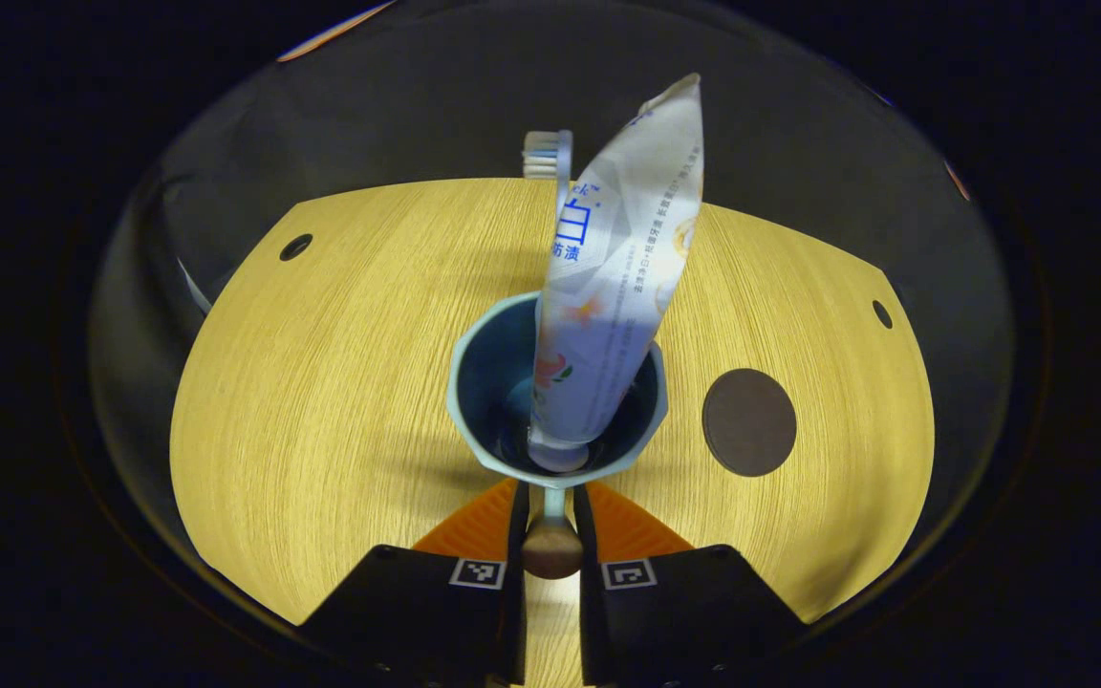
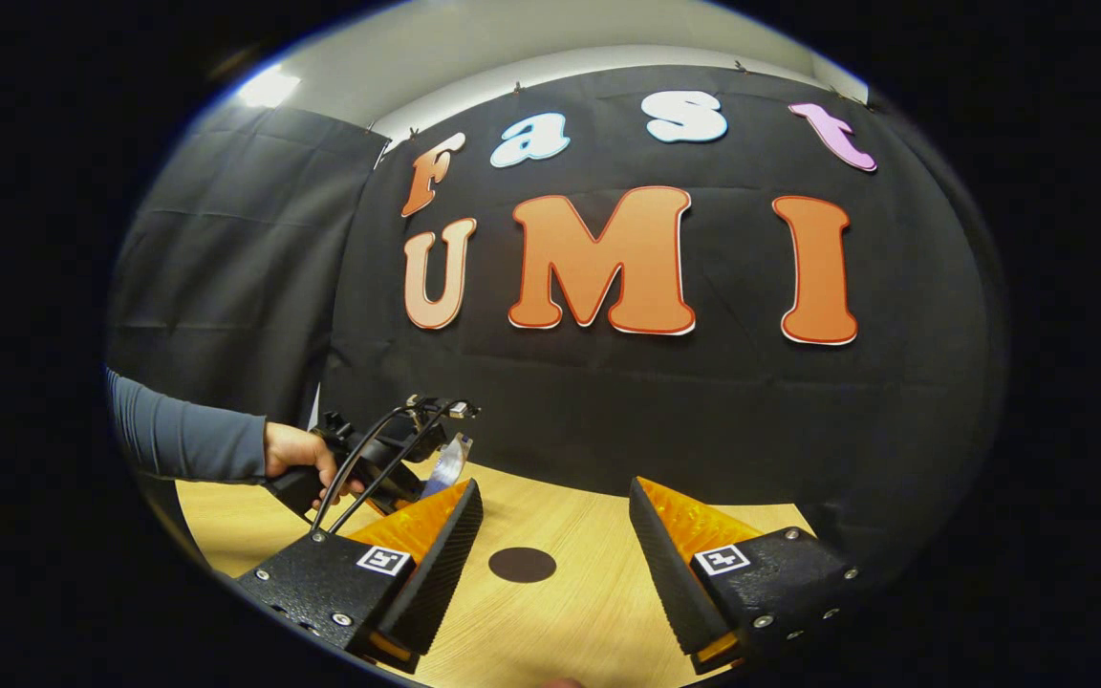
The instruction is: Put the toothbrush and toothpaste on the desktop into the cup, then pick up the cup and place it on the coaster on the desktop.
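A pale blue cup (image 1: 488, 382) is near the middle of the wooden desktop (image 1: 321, 382). In it the white toothpaste tube (image 1: 617, 277) stands cap down and leans right. The toothbrush (image 1: 550, 158) rises behind the tube, bristles up. My left gripper (image 1: 550, 492) is shut on the cup's handle (image 1: 550, 540), which runs back between its fingers. I cannot tell whether the cup rests on the desktop. A dark round coaster (image 1: 748, 421) lies right of the cup. My right gripper (image 2: 553, 497) is open above the coaster (image 2: 522, 564), holding nothing.
In the right gripper view, a hand (image 2: 297, 454) in a grey sleeve holds the left gripper (image 2: 369, 459) at the left, with the tube's tip (image 2: 450, 459) beside it. The black cloth wall (image 2: 608, 411) stands just behind the desktop. Small dark holes (image 1: 295, 247) mark the desktop's far corners.
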Tool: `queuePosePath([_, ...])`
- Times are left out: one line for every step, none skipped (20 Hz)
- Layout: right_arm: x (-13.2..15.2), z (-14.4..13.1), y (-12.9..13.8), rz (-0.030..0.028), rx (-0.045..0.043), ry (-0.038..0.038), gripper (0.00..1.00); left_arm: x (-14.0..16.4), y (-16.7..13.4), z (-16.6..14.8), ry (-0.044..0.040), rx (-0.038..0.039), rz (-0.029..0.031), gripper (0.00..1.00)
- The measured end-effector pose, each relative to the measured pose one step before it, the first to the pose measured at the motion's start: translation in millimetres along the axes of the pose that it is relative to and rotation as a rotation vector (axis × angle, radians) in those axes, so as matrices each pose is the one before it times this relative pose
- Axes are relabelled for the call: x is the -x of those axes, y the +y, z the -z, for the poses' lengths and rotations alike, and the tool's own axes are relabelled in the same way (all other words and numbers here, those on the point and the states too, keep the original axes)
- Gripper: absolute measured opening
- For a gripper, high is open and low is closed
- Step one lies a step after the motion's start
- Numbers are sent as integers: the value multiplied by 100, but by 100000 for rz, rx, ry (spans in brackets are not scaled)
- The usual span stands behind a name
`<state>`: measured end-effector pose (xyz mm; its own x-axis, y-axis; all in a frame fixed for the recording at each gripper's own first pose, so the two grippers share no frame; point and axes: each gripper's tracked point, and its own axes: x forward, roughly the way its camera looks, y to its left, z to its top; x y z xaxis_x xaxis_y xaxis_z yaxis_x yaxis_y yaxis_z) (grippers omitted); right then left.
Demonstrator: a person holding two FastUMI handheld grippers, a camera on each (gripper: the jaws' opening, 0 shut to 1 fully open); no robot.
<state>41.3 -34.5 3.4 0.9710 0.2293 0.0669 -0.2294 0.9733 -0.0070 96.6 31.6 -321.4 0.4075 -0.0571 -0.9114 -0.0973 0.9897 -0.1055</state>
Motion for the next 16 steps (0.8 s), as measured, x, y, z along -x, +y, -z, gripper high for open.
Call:
queuePosePath([252, 55, -304, 1007, -734, 240, 93, -19, -19, 89, -368, 563, 573, 22])
queuePosePath([163, 95, -266, 707, -928, 128, 92, -95, -204, -89, -402, 236, 1025, 22])
queuePosePath([246, 101, -230, 638, -870, 296, 93, 68, -76, -106, -702, 355, 949, 22])
queuePosePath([193, 48, -263, 788, -740, -128, 93, 16, 41, -245, -1138, -186, 349, 22])
queuePosePath([199, 25, -175, 547, -379, -194, 93, 66, 25, -103, -1339, -398, 261, 22])
queuePosePath([65, 72, -316, 960, -418, 14, 93, -34, -60, -244, -1074, -697, 116, 22])
queuePosePath([83, 73, -147, 572, -260, 187, 93, 199, -50, -204, -939, -640, 655, 22])
queuePosePath([32, 61, -322, 965, -314, 137, 93, 211, -232, -194, -617, -622, 716, 22])
queuePosePath([84, 24, -171, 511, -300, -95, 93, 166, 60, -122, -604, -904, 692, 22])
queuePosePath([285, 170, -248, 727, -254, 135, 93, -42, -68, -177, -395, -1106, 826, 22])
queuePosePath([369, 301, -453, 1305, -362, -241, 93, 56, 8, -1, -321, -1992, 1554, 22])
queuePosePath([432, 274, -423, 1235, -149, 216, 93, -20, -140, -324, -899, -1764, 898, 22])
queuePosePath([220, 265, -428, 972, 304, 380, 93, 218, 319, -189, 69, -1962, 62, 22])
queuePosePath([303, 150, -434, 1293, 288, 295, 93, -52, -32, -109, -475, -1098, 756, 22])
queuePosePath([273, 47, -560, 1000, 243, 227, 93, -78, 65, 249, -585, -868, 839, 22])
queuePosePath([272, 89, -487, 889, -40, 17, 93, -78, -6, -57, -107, -1403, 500, 22])
